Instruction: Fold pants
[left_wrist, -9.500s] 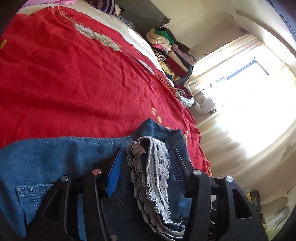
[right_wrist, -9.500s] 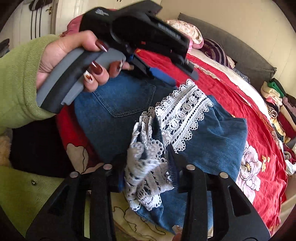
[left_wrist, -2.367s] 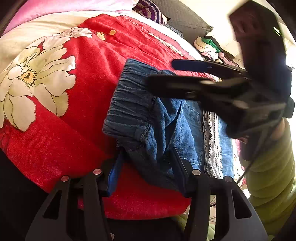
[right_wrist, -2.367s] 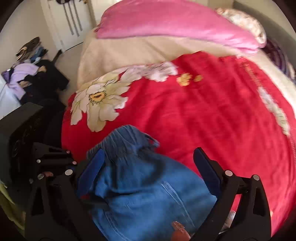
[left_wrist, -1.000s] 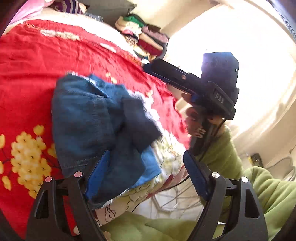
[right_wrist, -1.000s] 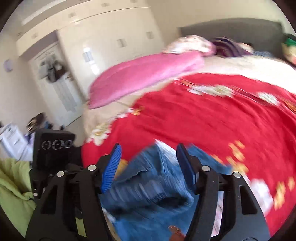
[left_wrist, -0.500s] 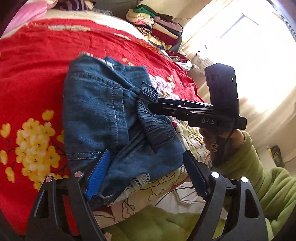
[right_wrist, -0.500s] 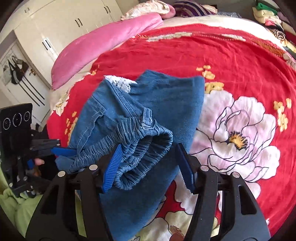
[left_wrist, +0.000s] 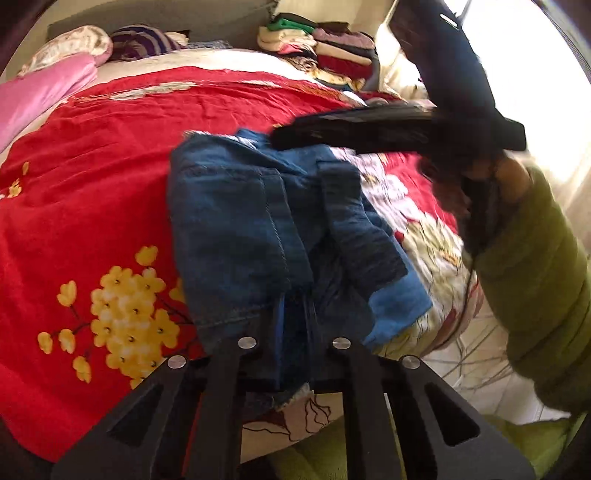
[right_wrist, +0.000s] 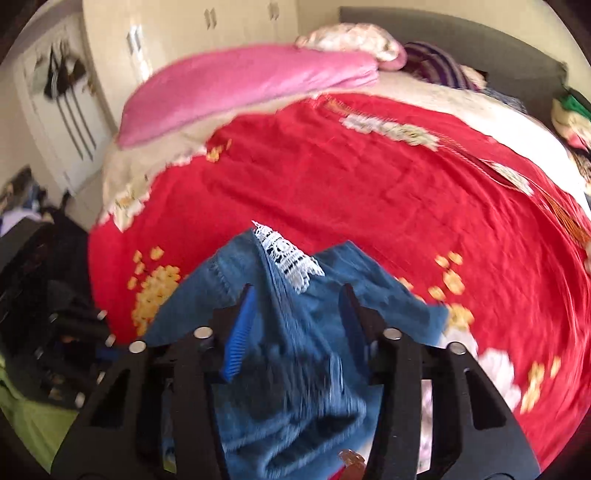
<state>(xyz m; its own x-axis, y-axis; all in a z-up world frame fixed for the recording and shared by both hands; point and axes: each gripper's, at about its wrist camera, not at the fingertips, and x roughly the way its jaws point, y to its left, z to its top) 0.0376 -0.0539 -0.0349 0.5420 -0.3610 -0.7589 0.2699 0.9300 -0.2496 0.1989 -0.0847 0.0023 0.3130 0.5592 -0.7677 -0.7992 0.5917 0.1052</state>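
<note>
While the denim shorts (left_wrist: 258, 229) lay bunched near the front edge of the red bedspread (left_wrist: 92, 177), the left gripper (left_wrist: 293, 325) was nearly closed, pinching the near hem, probably to anchor or lift it for a fold. Half a second earlier its jaws stood wide apart. The right gripper (right_wrist: 295, 321) was partly open around the shorts' far side, gripping nothing firmly; it had moved beyond the shorts, its lace trim (right_wrist: 284, 258) visible.
</note>
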